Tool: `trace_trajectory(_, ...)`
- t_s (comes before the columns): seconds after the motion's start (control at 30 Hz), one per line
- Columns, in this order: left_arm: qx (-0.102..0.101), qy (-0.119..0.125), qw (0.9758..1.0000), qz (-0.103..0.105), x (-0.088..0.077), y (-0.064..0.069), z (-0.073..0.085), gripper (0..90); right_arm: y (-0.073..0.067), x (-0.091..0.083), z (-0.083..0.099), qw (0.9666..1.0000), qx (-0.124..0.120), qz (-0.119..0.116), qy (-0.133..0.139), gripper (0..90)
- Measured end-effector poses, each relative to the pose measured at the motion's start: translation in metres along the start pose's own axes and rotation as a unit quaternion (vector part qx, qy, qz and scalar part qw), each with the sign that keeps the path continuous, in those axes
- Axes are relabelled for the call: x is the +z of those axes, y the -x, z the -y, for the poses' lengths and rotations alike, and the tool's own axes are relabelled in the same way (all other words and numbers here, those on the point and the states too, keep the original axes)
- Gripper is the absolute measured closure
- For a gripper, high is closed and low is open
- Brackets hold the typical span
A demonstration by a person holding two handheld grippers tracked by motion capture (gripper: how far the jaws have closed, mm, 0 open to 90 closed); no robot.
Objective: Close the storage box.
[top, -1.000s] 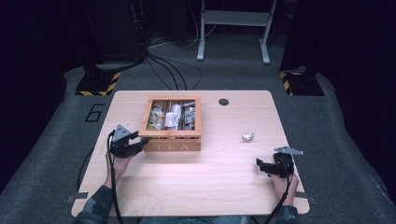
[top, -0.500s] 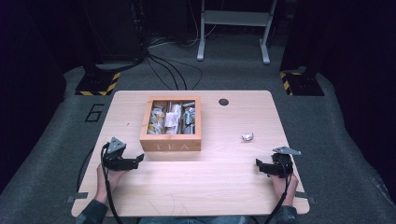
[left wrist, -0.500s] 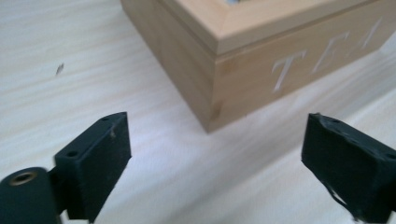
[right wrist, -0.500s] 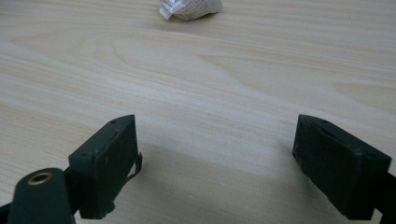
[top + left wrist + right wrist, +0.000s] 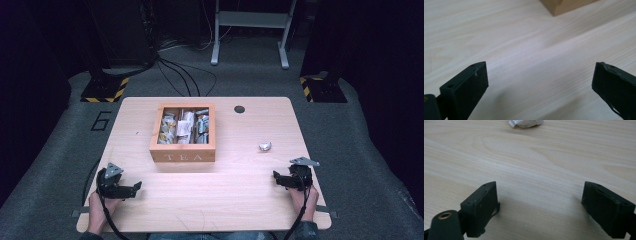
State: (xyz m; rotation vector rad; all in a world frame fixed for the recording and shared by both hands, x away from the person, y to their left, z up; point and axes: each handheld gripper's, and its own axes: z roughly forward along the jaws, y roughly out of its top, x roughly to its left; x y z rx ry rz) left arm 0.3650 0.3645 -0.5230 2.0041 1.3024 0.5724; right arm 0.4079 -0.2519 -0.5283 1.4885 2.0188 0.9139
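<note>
Landmark: tea box (image 5: 183, 133), open, wooden, lettered TEA on its near face, set on the table (image 5: 235, 200) toward the far side, left of centre. Compartments hold packets; their kinds cannot be made out.

Left gripper (image 5: 134, 188): near and left of the box, close to the table's near left corner, well apart from the box, low over the wood. Jaws have just been opening and now stand wide, nothing between them. In the left gripper view (image 5: 540, 82) bare tabletop lies between the jaws and one corner of the box (image 5: 564, 5) sits at the top edge, ahead of the tips.

Right gripper (image 5: 276, 177): near and right of the box, by the table's near right edge. Jaws spread wide, holding nothing.

Sachet (image 5: 265, 146): small, white, crumpled, lying loose on the table to the right of the box, just beyond the right gripper and slightly toward the box from it, not touching. In the right gripper view (image 5: 540, 202) the sachet (image 5: 525, 123) lies ahead of the open jaws, nearer the left jaw's line, at the top edge.
</note>
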Motion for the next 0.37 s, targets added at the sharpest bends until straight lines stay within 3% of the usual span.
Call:
trace_trajectory(0.13,-0.011,-0.008,0.9999,-0.009,0.0033,-0.003,0.0095,0.1,-0.0016,0.0001,-0.0002,1.0,0.001,0.003,-0.003,12.1)
trace_trajectory(0.37,-0.013,-0.012,0.9997,-0.015,0.0017,-0.0035,0.0104,0.4,-0.002,0.0008,-0.0002,1.0,-0.002,0.009,-0.003,10.6)
